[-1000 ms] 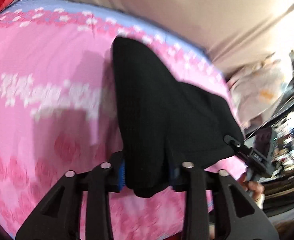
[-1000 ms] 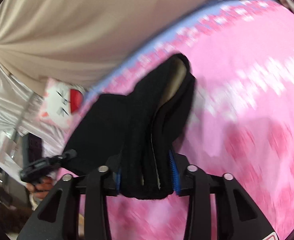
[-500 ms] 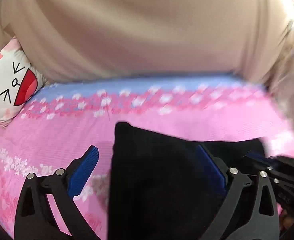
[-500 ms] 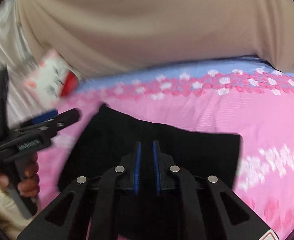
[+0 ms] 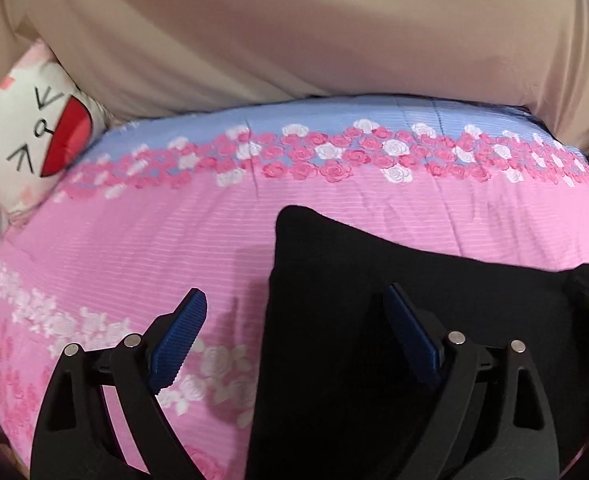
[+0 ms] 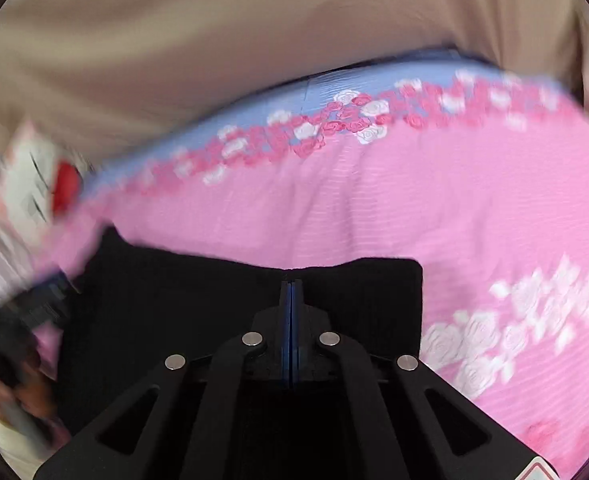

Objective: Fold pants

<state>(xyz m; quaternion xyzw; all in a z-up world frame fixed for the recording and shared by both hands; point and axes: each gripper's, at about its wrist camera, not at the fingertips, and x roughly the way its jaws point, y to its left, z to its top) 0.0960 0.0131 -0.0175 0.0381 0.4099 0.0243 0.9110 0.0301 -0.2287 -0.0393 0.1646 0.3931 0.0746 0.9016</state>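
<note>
A second ago we had both grippers clamped on bunched black cloth held off the bed; now the cloth is laid down and we have let go; the left gripper (image 5: 290, 330) stands with its jaws spread wide, and the right gripper (image 6: 291, 284) has its blue pads pressed together with nothing visibly between them. The pants (image 5: 394, 292) lie flat as a dark folded block on the pink bedspread (image 5: 174, 240), directly under and just beyond both tools, long axis running left to right; the left gripper straddles their left edge, its right finger over the cloth, while the right gripper sits over the middle near the far edge. The near part of the pants is hidden behind the gripper bodies; the right view is smeared at its left, where the pillow (image 5: 34, 136) shows.
</note>
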